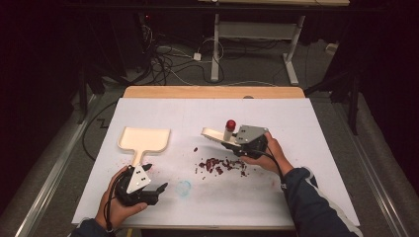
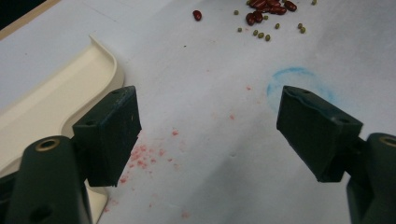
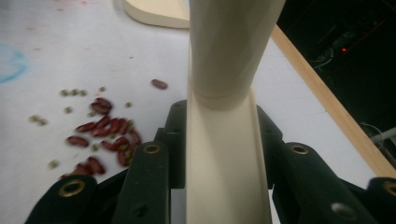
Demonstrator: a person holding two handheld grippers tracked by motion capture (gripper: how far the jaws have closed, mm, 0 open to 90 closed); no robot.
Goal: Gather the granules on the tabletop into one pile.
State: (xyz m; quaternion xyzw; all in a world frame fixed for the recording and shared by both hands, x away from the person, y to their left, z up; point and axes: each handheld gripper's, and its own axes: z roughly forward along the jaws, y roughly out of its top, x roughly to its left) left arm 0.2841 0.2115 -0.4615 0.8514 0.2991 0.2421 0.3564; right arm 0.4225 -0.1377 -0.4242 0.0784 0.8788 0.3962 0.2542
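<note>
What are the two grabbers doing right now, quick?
Left gripper: open, holding nothing, just beside the cream dustpan.
Right gripper: closed on the handle of a cream brush, above the spilled beans.

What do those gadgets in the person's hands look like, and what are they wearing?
Each hand grips a black tool: the left gripper and right gripper both have two blocky black jaws, brass-coloured screw holes, a grey three-cornered top plate and a black cable. The sleeves are dark blue.
</note>
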